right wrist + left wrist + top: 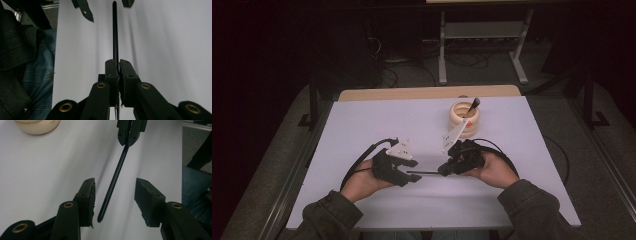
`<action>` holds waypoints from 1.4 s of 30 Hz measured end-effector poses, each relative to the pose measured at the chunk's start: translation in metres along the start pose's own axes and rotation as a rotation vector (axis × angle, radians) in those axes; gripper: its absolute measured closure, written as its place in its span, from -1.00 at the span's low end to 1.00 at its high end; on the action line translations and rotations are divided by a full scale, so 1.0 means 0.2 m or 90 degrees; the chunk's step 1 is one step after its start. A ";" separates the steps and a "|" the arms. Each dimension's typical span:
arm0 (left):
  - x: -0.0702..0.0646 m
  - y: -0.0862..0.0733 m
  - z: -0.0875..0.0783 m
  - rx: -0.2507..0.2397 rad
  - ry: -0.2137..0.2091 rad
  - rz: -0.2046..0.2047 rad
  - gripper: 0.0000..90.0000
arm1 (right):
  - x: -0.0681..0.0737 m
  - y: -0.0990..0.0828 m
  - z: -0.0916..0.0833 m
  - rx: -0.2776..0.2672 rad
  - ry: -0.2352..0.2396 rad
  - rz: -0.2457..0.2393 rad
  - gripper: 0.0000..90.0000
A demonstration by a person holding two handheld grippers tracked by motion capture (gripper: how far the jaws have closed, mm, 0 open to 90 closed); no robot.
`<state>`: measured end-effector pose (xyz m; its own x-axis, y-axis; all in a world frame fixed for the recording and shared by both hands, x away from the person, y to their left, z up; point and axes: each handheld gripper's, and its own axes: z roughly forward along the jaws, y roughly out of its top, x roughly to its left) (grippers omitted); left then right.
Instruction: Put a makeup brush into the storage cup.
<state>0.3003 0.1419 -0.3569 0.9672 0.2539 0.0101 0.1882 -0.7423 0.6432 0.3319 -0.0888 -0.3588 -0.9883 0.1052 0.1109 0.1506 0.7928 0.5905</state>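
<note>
While the right claw (117, 65) pinches the thin black rod (113, 180), probably a brush handle, just above the white surface (362, 130), centre its free end between the spread left claw (115, 195) pads before squeezing.

a white rectangular tabletop (362, 125) with a pale wooden far edge (427, 92) stands on grey carpeted floor (272, 155). beyond it a light grey metal frame (482, 45) rests among black floor cables (462, 60). the room behind lies in darkness.
</note>
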 end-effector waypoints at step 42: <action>-0.01 -0.08 0.03 -0.002 -0.037 0.013 0.91 | -0.01 -0.17 -0.03 -0.170 0.045 0.151 0.15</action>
<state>0.2955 0.1495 -0.3712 0.9791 0.2025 -0.0212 0.1681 -0.7453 0.6452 0.3298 -0.1186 -0.3747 -0.9224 0.2179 0.3188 0.3855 0.5655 0.7291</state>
